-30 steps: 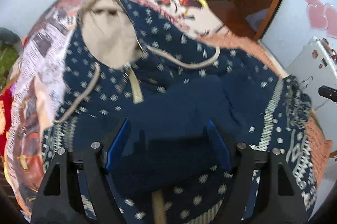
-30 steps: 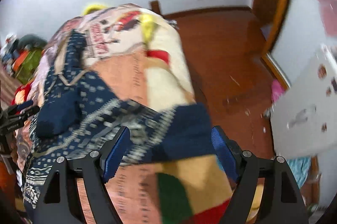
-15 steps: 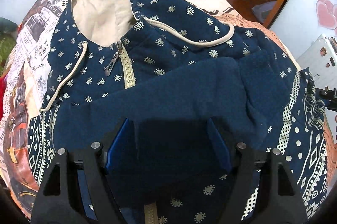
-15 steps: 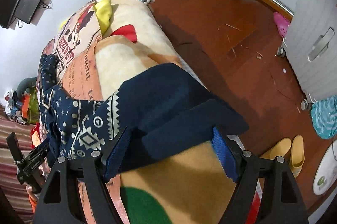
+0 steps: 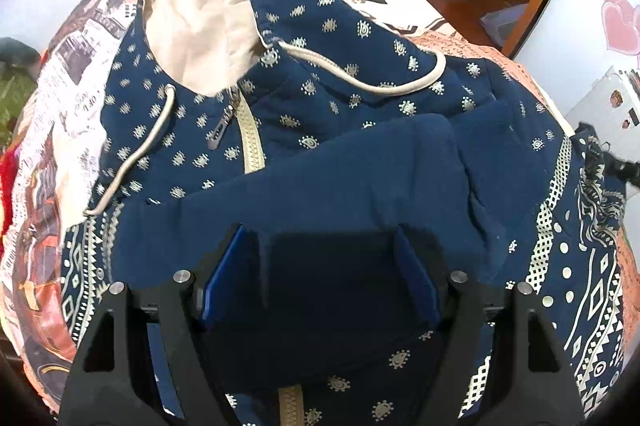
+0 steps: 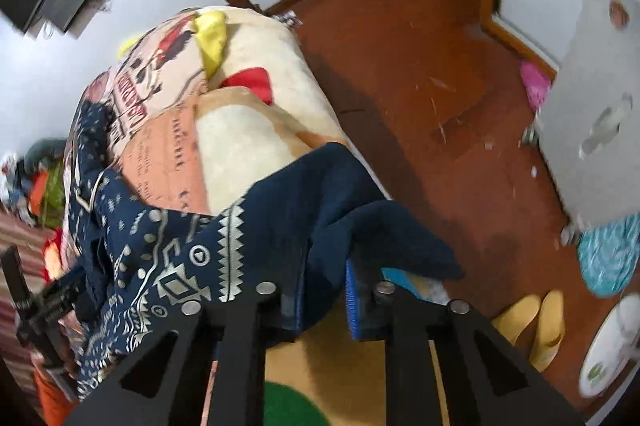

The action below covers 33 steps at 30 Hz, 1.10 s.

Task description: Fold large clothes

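Now, the hoodie [image 5: 352, 74] lies face up on the bed [image 5: 68, 98], hood toward the far wall, zip partly done up. One sleeve [image 5: 328, 178] is folded across the chest. The other sleeve's plain navy cuff [image 6: 340, 202] hangs at the bed's edge, over the floor [image 6: 440, 74].

Right gripper [image 6: 324, 300]: jaws have just been closing and are now together on the cuff; navy cloth is pinched between the blue pads. Grip looks narrow, near the cuff's edge.

Left gripper [image 5: 320, 266]: jaws apart, standing over the folded sleeve's dark cloth. Fabric lies between the pads, but they do not press on it. Nothing held.

Step in hand, as I judge it: carry the right sleeve across to lie over the first.

Risks:
- Thin pinch at the cuff could slip once the sleeve's weight comes on, dropping it off the bed.
- Lifting the sleeve may drag the hoodie's body sideways, since nothing pins it; the folded sleeve would shift with it.
- Drawcords [image 5: 384, 88] lie loose on the chest and could get trapped under the fold.
- Left jaws, if lowered, could snag the folded sleeve and undo it.
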Tool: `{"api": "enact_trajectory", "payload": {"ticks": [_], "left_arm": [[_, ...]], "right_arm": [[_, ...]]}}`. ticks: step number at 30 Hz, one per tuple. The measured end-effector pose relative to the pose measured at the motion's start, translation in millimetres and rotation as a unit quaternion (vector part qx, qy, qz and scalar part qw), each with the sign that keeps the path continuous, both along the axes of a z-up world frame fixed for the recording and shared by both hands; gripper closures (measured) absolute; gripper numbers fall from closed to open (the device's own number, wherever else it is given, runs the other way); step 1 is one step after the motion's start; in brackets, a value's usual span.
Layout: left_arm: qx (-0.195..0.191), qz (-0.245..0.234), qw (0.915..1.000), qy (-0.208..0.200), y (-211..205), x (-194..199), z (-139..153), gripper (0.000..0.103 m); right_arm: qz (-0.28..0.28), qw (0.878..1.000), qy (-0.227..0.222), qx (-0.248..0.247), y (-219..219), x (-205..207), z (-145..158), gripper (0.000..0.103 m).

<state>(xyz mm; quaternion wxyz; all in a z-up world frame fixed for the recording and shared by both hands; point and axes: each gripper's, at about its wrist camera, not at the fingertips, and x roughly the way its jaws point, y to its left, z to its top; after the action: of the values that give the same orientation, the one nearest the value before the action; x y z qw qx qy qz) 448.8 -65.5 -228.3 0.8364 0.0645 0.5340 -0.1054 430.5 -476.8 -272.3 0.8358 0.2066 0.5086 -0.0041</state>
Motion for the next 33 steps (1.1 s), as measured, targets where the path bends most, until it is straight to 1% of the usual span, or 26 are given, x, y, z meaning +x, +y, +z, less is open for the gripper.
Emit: {"api": "enact_trajectory", "payload": {"ticks": [3, 8, 12, 15, 18, 21, 24, 25, 30, 33], "left_arm": [[0.004, -0.004, 0.9999, -0.012, 1, -5, 9, 0.029], [-0.007, -0.005, 0.9993, -0.036, 8, -13, 33, 0.029], [-0.039, 0.008, 0.9978, -0.053, 21, -21, 60, 0.029], [-0.054, 0.015, 0.996, -0.069, 32, -27, 79, 0.029], [-0.058, 0.022, 0.9944, -0.086, 43, -37, 97, 0.029], [-0.055, 0.026, 0.9939, -0.092, 54, -46, 105, 0.029], [-0.044, 0.029, 0.9941, -0.094, 64, -53, 107, 0.029], [-0.04, 0.03, 0.9943, -0.094, 66, -55, 106, 0.029], [-0.014, 0.024, 0.9957, -0.089, 71, -63, 97, 0.029], [-0.006, 0.02, 0.9965, -0.081, 67, -62, 90, 0.029]], "right_arm": [[0.009, 0.999, -0.029, -0.016, 6, -1, 21, 0.092], [0.043, 0.993, -0.102, -0.042, 32, -3, 76, 0.093], [0.087, 0.981, -0.164, -0.061, 71, 0, 124, 0.093], [0.126, 0.971, -0.193, -0.055, 108, 4, 146, 0.093], [0.165, 0.963, -0.206, -0.047, 145, 8, 156, 0.093], [0.217, 0.955, -0.197, -0.049, 192, 14, 148, 0.093], [0.253, 0.952, -0.165, -0.052, 228, 19, 123, 0.092], [0.266, 0.951, -0.147, -0.052, 241, 21, 110, 0.092], [0.302, 0.949, -0.075, -0.061, 268, 21, 60, 0.092], [0.307, 0.948, -0.051, -0.067, 266, 16, 42, 0.092]]}}
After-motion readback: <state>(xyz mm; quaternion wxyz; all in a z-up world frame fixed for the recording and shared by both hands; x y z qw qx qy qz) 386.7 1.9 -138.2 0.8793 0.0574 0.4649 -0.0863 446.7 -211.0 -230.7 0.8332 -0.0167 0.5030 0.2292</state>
